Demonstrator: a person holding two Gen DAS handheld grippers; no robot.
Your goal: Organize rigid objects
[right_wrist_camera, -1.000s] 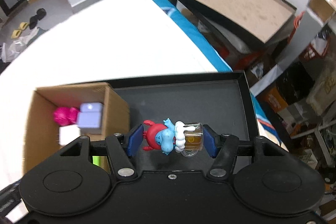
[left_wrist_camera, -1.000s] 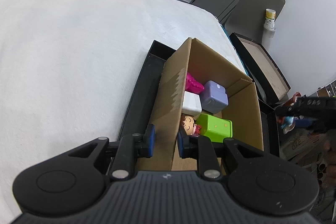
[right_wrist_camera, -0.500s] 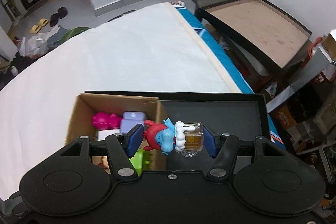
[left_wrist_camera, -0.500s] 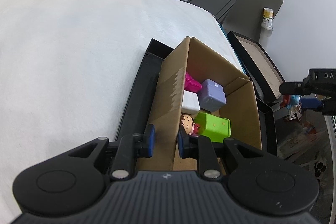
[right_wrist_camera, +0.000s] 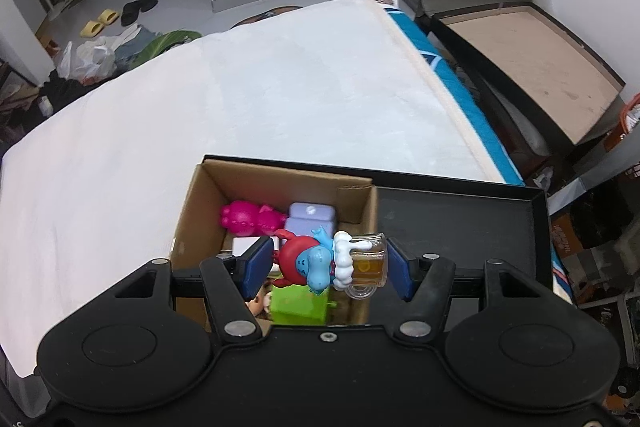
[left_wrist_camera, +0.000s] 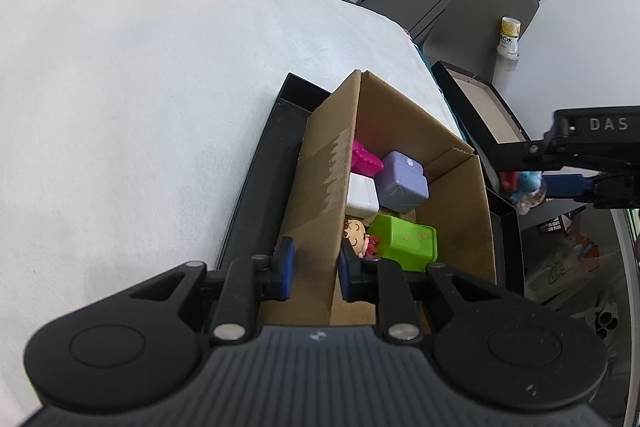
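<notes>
Left wrist view. Left gripper point(left_wrist_camera: 313, 277): fingers pinched narrow on the near wall of the cardboard box point(left_wrist_camera: 320, 187), apparently to steady it for loading. The box stands in a black tray point(left_wrist_camera: 256, 183) on a white bed point(left_wrist_camera: 140, 107). Contents: pink toy point(left_wrist_camera: 365, 159), lilac block point(left_wrist_camera: 402, 182), white block point(left_wrist_camera: 362, 193), green block point(left_wrist_camera: 406, 241), doll head point(left_wrist_camera: 355, 230). The box floor is mostly hidden. The right gripper enters at the right edge, cut off.

Right wrist view. Right gripper point(right_wrist_camera: 329, 262): fingers part-way apart, clamped on the blue-and-red figurine point(right_wrist_camera: 310, 261) and its clear mug point(right_wrist_camera: 368, 261), held above the box's right wall, presumably for dropping in. The figurine hides the green block's top; the tray's near edge lies behind the gripper body.
</notes>
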